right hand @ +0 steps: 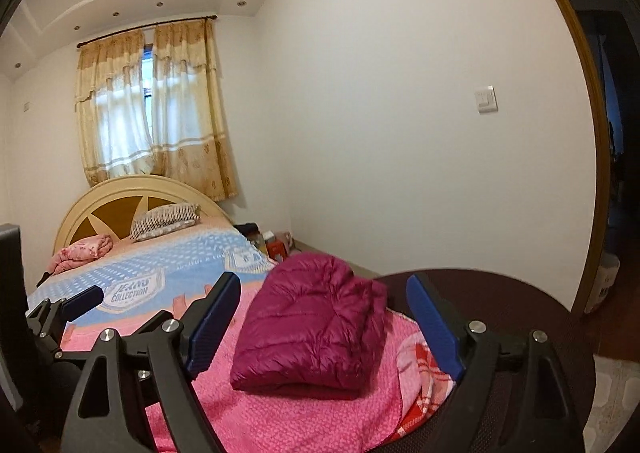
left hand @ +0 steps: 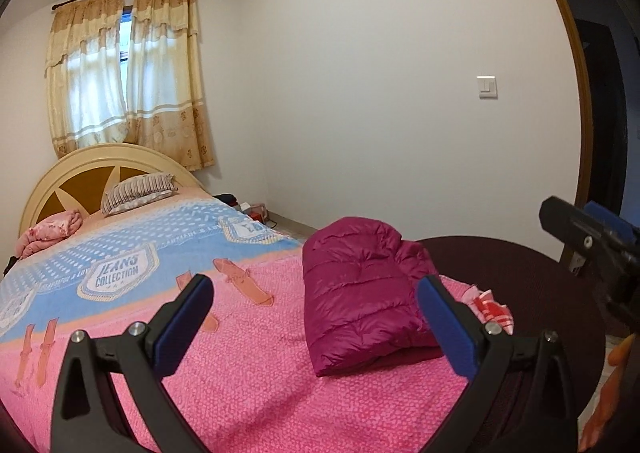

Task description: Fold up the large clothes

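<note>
A magenta puffer jacket (left hand: 360, 301) lies folded into a thick bundle on the pink end of the bed, near its right edge. My left gripper (left hand: 316, 285) hovers in front of it, open wide, its blue pads (left hand: 188, 317) apart with nothing between them. In the right wrist view the same jacket (right hand: 312, 333) lies just beyond my right gripper (right hand: 324, 281), which is also open wide and holds nothing. The two grippers are side by side: one left-gripper pad (right hand: 82, 303) shows at the left edge of that view, and the right gripper's dark fingertip (left hand: 576, 227) shows at the right of the left wrist view.
The bed's blanket (left hand: 240, 385) is pink near me and blue farther off. A striped pillow (left hand: 138, 193) and a pink bundle (left hand: 52, 231) lie by the headboard. A dark round panel (left hand: 532, 285) and a red-white cloth (left hand: 494, 311) sit right of the jacket. A doorway (right hand: 616, 157) opens at far right.
</note>
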`<state>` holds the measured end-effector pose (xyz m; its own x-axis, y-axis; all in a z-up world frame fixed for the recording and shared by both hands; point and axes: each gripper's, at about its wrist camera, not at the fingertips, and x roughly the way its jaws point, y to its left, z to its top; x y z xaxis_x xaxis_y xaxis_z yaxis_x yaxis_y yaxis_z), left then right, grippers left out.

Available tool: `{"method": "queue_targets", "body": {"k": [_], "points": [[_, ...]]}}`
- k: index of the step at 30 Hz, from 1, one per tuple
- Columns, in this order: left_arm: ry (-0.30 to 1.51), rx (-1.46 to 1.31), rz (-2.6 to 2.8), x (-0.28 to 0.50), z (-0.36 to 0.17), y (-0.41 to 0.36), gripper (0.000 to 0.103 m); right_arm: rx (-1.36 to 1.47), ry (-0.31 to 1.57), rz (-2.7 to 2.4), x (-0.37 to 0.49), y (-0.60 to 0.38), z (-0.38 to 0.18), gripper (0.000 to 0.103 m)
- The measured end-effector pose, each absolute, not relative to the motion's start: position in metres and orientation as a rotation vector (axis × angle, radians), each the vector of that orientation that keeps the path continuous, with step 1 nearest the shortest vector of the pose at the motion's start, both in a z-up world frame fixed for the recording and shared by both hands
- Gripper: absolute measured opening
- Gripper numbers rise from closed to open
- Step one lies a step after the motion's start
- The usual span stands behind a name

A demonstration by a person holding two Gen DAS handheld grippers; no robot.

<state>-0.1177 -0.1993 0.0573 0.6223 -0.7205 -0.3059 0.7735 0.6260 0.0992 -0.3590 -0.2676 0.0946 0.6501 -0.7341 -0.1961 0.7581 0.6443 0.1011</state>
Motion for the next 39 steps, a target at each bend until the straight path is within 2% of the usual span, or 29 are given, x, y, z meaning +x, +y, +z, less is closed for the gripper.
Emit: {"method": "queue_targets", "body": {"k": [6, 39], "points": [[0.209, 0.188, -0.854, -0.121, 0.064, -0.189, 0.103, 0.118, 0.116, -0.869, -0.359, -0.25, 0.102, 0.088], [0.221, 0.199, -0.839, -0.12, 0.057, -0.191, 0.103, 0.173, 0.145, -0.859, -0.353, -0.264, 0.092, 0.09]]}}
